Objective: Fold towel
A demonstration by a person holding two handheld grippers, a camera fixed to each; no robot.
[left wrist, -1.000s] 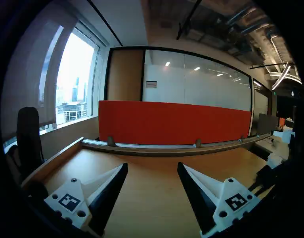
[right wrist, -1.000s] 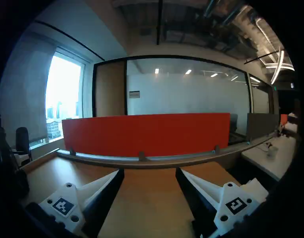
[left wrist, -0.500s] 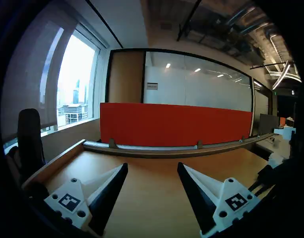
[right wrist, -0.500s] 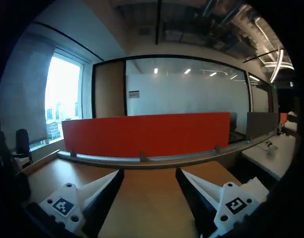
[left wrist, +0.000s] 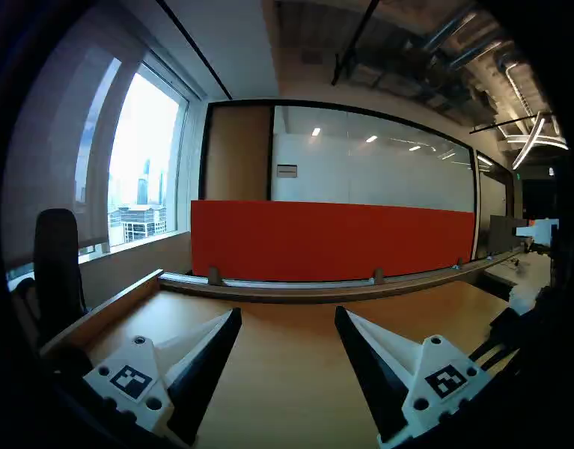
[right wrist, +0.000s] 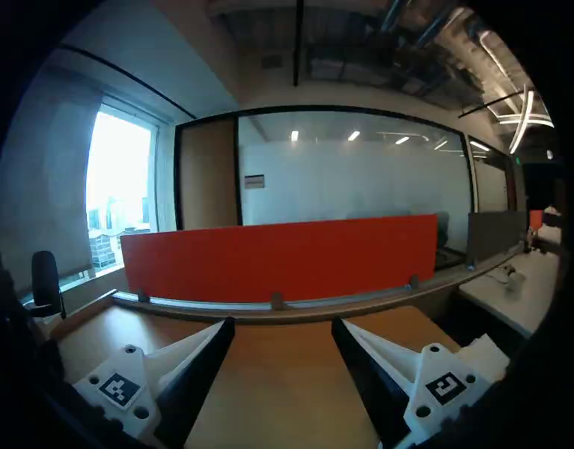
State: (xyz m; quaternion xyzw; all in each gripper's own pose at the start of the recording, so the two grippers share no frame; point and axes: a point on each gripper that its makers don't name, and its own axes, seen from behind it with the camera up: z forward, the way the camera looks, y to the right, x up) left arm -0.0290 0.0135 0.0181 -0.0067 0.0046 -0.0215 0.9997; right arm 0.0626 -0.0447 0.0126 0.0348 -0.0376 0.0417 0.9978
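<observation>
My left gripper (left wrist: 288, 320) is held level above a bare wooden desk (left wrist: 287, 367), its two white-and-black fingers wide apart with nothing between them. In the right gripper view, my right gripper (right wrist: 283, 328) also stands open over the same kind of wooden desk top (right wrist: 279, 382), empty. No towel lies on the stretch of desk that I see ahead of either gripper.
An orange divider panel (left wrist: 331, 239) on a metal rail closes the desk's far edge, also seen as the orange panel (right wrist: 279, 258). A black office chair (left wrist: 56, 269) stands at the left by the window (left wrist: 141, 179). A neighbouring white desk (right wrist: 511, 295) lies to the right.
Both views have tilted slightly upward, so the orange panel sits a little lower in each. Both grippers stay open and empty.
</observation>
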